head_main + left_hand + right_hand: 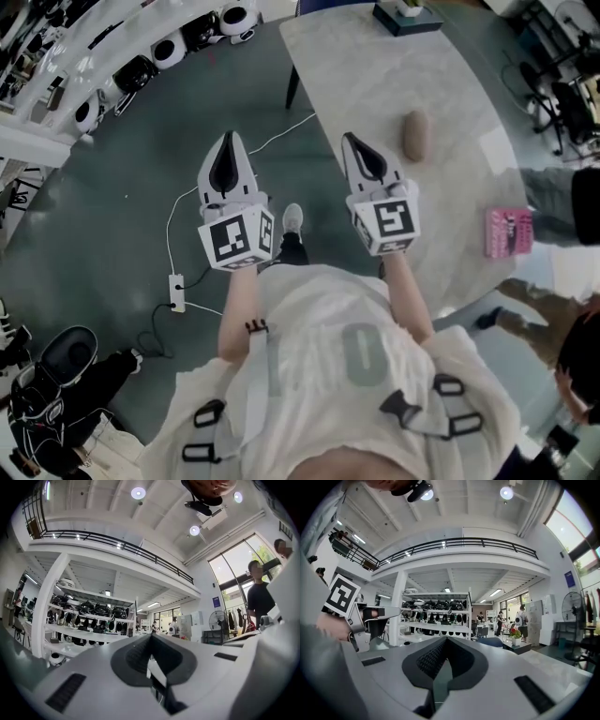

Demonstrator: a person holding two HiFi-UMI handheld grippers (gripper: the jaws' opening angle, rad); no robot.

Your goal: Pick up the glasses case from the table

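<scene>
Head view: glasses case (416,136), likely the tan oval, lies on desk (356,66) ahead-right of right claw (353,142), long axis roughly parallel to it. Left claw (230,141) is farther off. Both 2 claws closed, empty.

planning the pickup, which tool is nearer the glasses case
Right. The right tool is just left of the glasses case in the head view; the left tool is farther left, over the floor.
</scene>
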